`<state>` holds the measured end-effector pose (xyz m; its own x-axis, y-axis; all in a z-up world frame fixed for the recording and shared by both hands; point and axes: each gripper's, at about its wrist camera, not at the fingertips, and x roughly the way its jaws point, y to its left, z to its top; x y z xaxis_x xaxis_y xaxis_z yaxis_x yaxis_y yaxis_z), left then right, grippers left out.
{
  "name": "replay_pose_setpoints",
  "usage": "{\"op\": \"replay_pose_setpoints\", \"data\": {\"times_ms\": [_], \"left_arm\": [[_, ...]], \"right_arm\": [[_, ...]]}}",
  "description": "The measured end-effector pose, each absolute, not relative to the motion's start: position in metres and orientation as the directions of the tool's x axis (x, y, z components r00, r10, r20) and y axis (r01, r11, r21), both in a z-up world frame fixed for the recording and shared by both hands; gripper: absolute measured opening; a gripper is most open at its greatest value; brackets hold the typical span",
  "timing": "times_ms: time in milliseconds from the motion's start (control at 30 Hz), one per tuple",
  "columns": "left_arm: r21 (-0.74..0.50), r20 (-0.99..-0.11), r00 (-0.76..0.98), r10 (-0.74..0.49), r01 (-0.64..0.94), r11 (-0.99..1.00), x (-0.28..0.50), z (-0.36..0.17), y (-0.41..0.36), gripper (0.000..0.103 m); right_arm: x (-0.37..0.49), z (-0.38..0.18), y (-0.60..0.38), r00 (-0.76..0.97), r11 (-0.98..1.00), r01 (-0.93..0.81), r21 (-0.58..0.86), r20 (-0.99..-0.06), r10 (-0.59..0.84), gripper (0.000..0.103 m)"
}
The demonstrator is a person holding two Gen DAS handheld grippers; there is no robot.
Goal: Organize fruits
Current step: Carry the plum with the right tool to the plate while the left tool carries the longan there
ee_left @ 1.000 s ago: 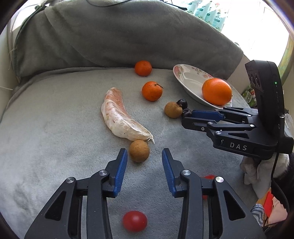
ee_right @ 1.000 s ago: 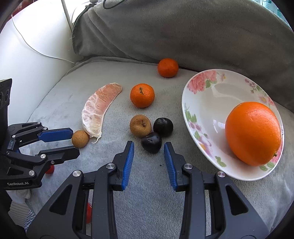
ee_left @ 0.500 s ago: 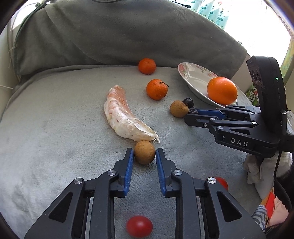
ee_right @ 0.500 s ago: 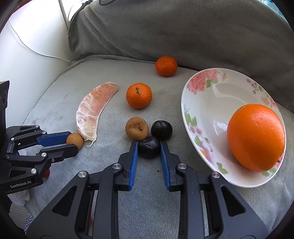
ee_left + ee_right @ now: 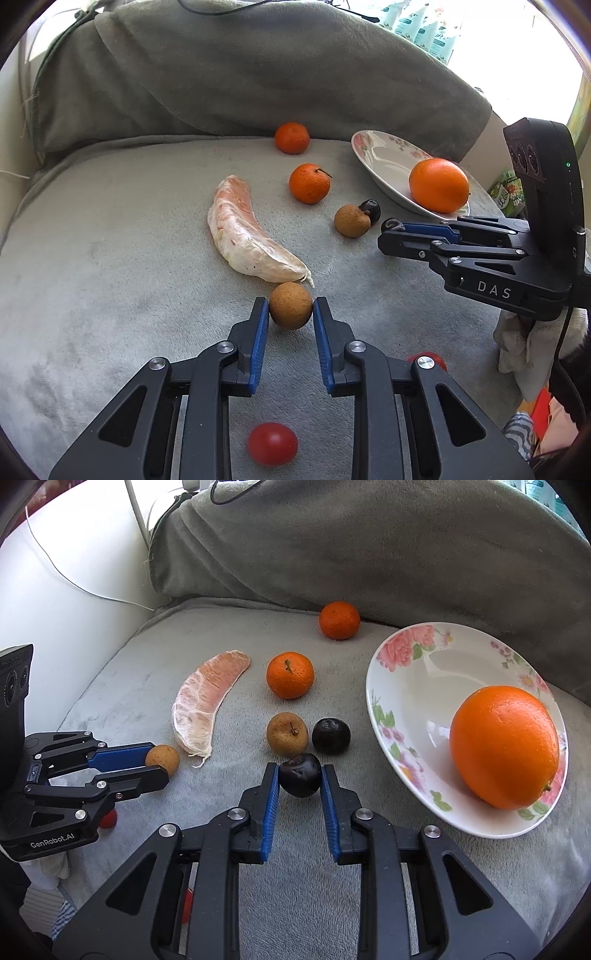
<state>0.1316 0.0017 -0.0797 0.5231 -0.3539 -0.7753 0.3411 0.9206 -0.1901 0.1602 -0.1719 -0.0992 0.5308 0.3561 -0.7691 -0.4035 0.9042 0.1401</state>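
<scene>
- Currently, the left gripper (image 5: 290,310) is clamped on a small brown fruit (image 5: 290,305), which sits on the grey blanket (image 5: 110,258) at the tip of the peeled pomelo segment (image 5: 243,232).
- The right gripper (image 5: 299,775) is clamped on a dark plum (image 5: 300,774), just in front of a second dark plum (image 5: 331,735) and a brown fruit with a stem (image 5: 287,734).
- A large orange (image 5: 504,746) lies in the floral plate (image 5: 406,672), to the right of the plums.
- Two tangerines (image 5: 290,674) lie farther back on the blanket.
</scene>
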Motion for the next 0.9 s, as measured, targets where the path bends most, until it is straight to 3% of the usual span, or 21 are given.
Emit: {"op": "replay_pose_setpoints", "data": {"times_ms": [467, 900], "left_arm": [[-0.181, -0.727, 0.570, -0.383, 0.379, 0.908, 0.130, -0.050, -0.017, 0.023], [-0.144, -0.688, 0.592, -0.420, 0.456, 0.878, 0.158, -0.032, -0.072, 0.023]], "right_arm": [[0.133, -0.061, -0.208, 0.586, 0.897, -0.401, 0.186, -0.700, 0.408, 0.023], [0.138, -0.026, -0.262, 0.678, 0.932, -0.317, 0.178, -0.645, 0.354, 0.023]]}}
